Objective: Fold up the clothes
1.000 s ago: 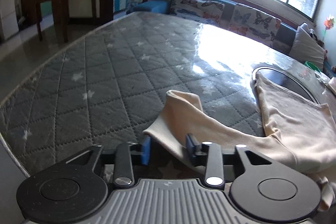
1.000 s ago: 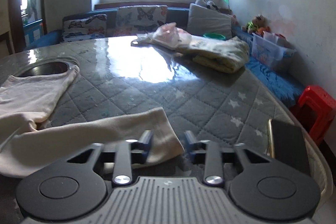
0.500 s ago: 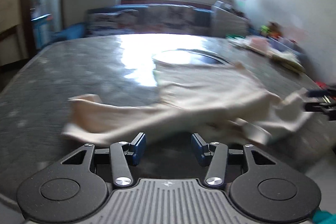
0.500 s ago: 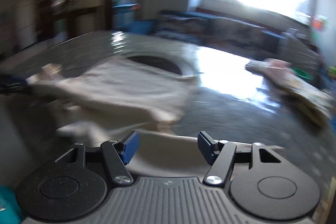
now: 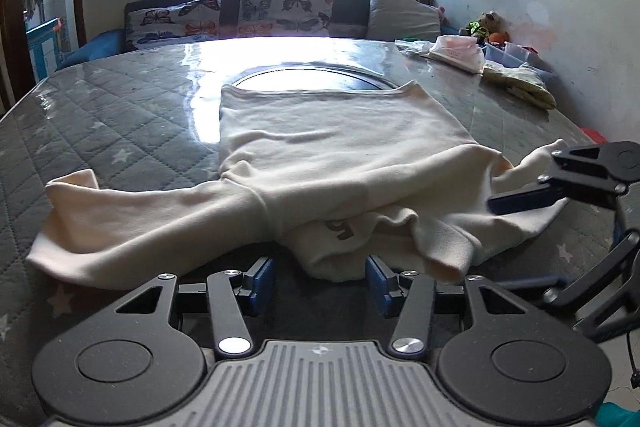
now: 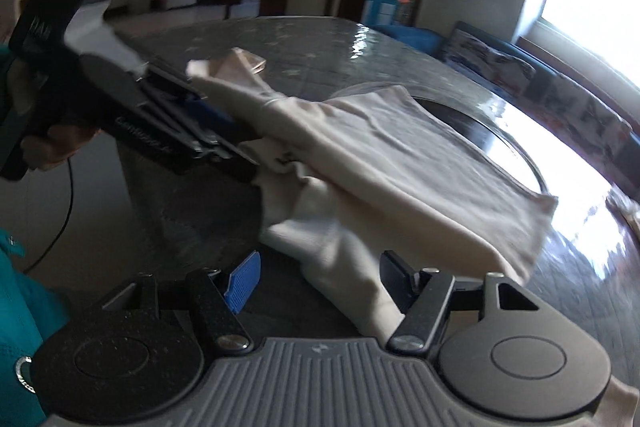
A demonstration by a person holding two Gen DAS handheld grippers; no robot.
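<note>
A cream long-sleeved shirt (image 5: 328, 147) lies on the grey quilted table (image 5: 120, 115), body flat and sleeves stretched out left and right. Its bunched collar end lies nearest me. My left gripper (image 5: 320, 279) is open at the near table edge, and the collar fold sits just ahead of its blue pads. My right gripper (image 5: 528, 243) shows at the right of the left wrist view, over the right sleeve. In the blurred right wrist view, the right gripper (image 6: 320, 279) stands open with shirt (image 6: 400, 163) cloth lying loose between its fingers. The left gripper (image 6: 236, 143), held by a hand, is at the shirt's far side.
A dark round inset (image 5: 312, 79) sits in the table under the shirt's hem. A plastic bag (image 5: 456, 51) and folded yellowish clothes (image 5: 520, 87) lie at the back right. A sofa with butterfly cushions (image 5: 240, 15) runs behind the table. A teal sleeve (image 6: 24, 307) is close on the left.
Both grippers have left the sleeve ends and swung inward to the shirt's near collar end, so they now face each other. Both jaws stand wider than a second ago.
</note>
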